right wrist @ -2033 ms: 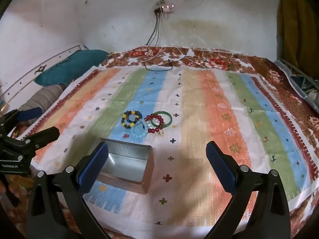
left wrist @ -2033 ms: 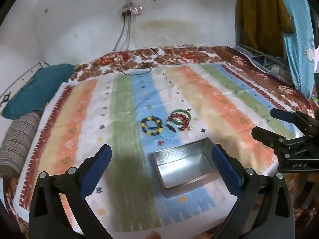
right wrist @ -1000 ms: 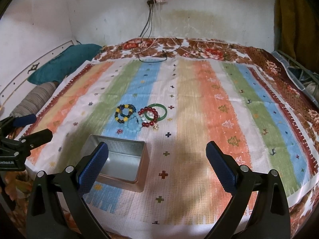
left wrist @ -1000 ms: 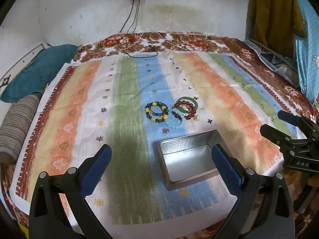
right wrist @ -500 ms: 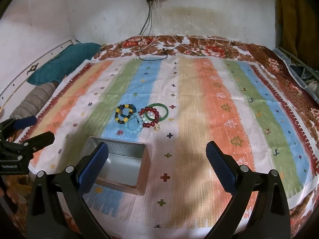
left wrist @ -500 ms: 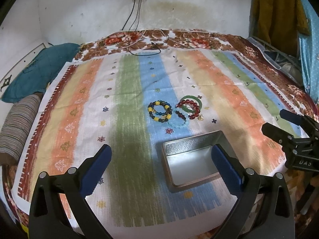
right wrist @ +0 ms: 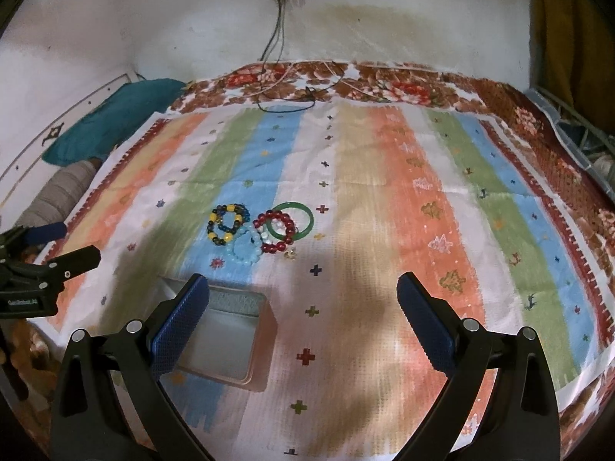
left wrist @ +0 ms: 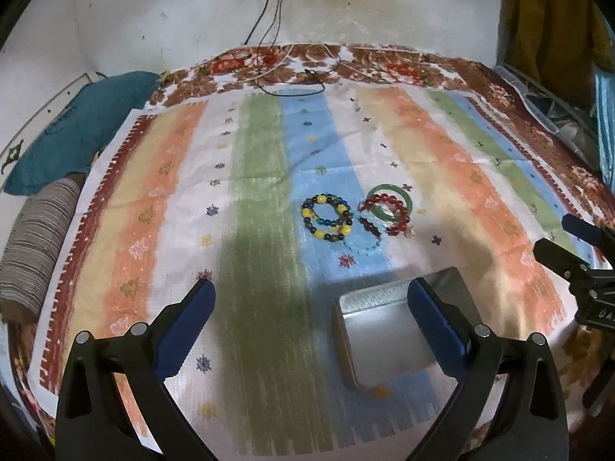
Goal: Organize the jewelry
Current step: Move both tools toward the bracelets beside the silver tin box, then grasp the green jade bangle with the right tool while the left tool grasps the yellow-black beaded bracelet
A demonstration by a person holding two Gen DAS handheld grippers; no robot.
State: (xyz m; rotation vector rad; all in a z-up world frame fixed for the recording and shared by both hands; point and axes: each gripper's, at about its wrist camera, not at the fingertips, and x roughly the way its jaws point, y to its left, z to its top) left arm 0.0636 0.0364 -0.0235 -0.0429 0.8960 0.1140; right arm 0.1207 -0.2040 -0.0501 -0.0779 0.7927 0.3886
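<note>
Several bracelets lie together on the striped cloth: a yellow-and-dark beaded one point(left wrist: 326, 217) point(right wrist: 227, 223), a red beaded one point(left wrist: 384, 213) point(right wrist: 275, 232), a green bangle point(left wrist: 390, 200) point(right wrist: 292, 221) and a pale blue beaded one point(left wrist: 365, 239) point(right wrist: 246, 249). An open, empty metal tin point(left wrist: 388, 336) point(right wrist: 223, 336) sits nearer to me. My left gripper point(left wrist: 311, 320) is open above the cloth, left of the tin. My right gripper point(right wrist: 303, 315) is open, right of the tin. Both are empty.
The striped cloth point(left wrist: 238, 199) covers a floral bedspread point(right wrist: 384, 80). A teal pillow point(left wrist: 77, 126) and a striped bolster point(left wrist: 34, 238) lie at the left. Cables point(left wrist: 292, 73) hang from a wall socket at the back. Clothes point(left wrist: 553, 19) hang at the right.
Both grippers have moved forward and lower towards the bracelets and the tin, which now look larger and closer. Nothing on the cloth has moved.
</note>
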